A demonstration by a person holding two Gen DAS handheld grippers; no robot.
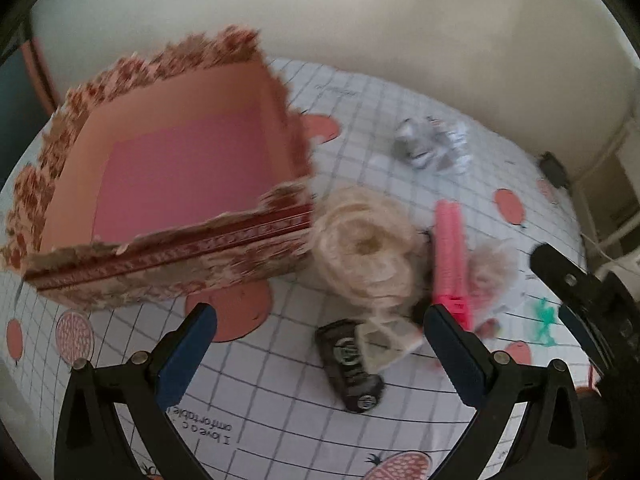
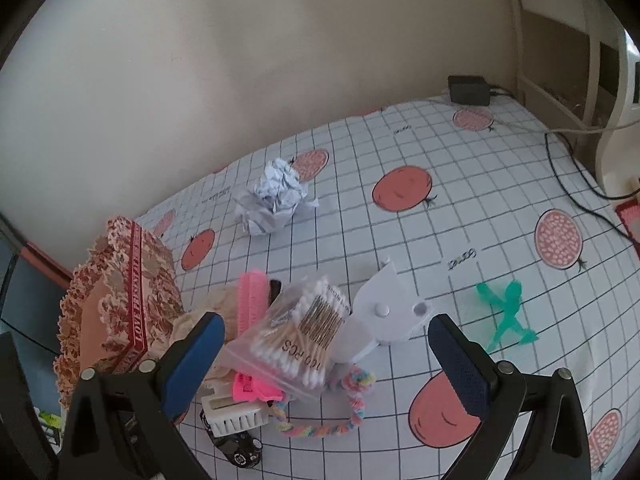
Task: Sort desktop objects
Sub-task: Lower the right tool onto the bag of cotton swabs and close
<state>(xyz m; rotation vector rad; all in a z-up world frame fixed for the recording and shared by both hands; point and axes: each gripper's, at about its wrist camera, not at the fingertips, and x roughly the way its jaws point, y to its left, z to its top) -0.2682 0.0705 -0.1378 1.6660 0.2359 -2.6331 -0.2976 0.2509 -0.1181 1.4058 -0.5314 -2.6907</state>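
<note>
A floral storage box with a pink floor stands on the checked tablecloth; in the right wrist view the box is at the left. Beside it lies a pile: a beige fuzzy roll, a pink comb, a black toy car. In the right wrist view the pile shows a bag of cotton swabs, a white folded card, a pink comb and a pastel braided loop. My left gripper is open over the toy car. My right gripper is open over the swab bag.
A crumpled paper ball lies farther back, also seen as crumpled paper. A green plastic figure lies to the right. A black power adapter and cables sit at the far edge by the wall.
</note>
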